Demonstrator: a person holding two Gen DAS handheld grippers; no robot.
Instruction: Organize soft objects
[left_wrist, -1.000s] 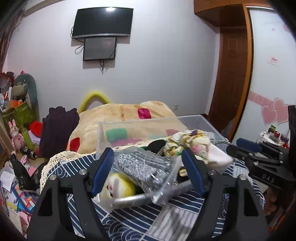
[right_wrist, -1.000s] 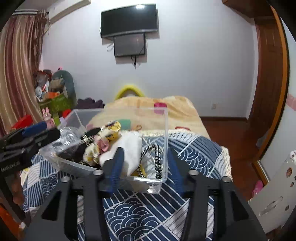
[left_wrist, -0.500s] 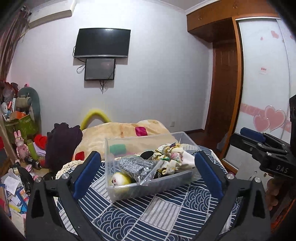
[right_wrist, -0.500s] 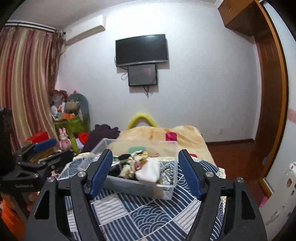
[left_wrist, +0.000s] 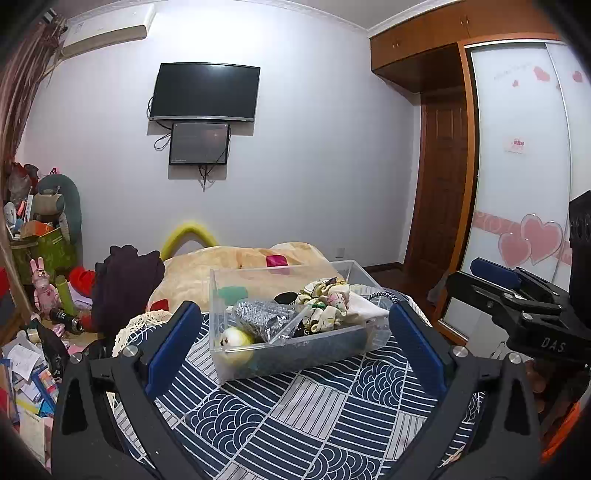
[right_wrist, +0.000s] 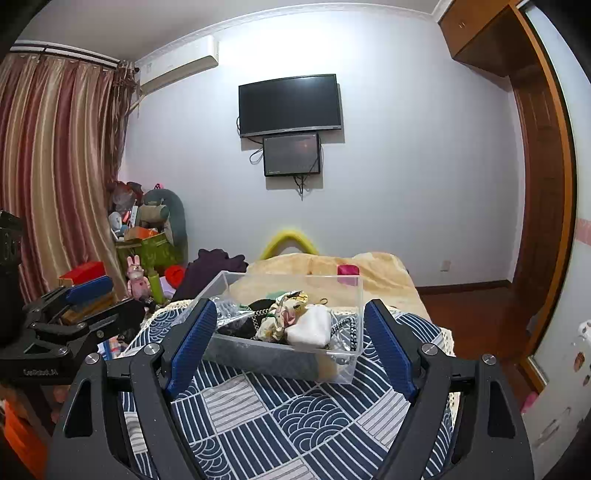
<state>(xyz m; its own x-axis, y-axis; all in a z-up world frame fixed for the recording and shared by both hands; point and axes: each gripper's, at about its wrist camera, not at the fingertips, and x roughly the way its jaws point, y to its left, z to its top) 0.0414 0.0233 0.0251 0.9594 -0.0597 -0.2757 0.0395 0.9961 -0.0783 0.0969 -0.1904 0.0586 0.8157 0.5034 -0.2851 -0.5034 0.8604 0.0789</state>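
Note:
A clear plastic box (left_wrist: 347, 341) stands on the blue patterned bedspread (left_wrist: 314, 413); it also shows in the right wrist view (right_wrist: 343, 365). It holds soft things: a yellow-white plush (left_wrist: 236, 341), a grey knitted piece (left_wrist: 266, 319), floral cloth (left_wrist: 325, 299) and a white cloth (right_wrist: 310, 328). My left gripper (left_wrist: 295, 347) is open and empty, held back from the box's near side. My right gripper (right_wrist: 290, 345) is open and empty, also back from the box. Each gripper shows at the edge of the other's view.
A beige quilt (left_wrist: 236, 266) lies behind the box. A dark purple garment (left_wrist: 125, 280) hangs at the bed's left side. Toys, papers and boxes (left_wrist: 33, 332) clutter the floor at left. A wardrobe (left_wrist: 517, 206) and a door (left_wrist: 439, 192) stand at right.
Both grippers have opened wide and pulled back and up from the box, which now stands free on the bedspread and looks smaller in both views.

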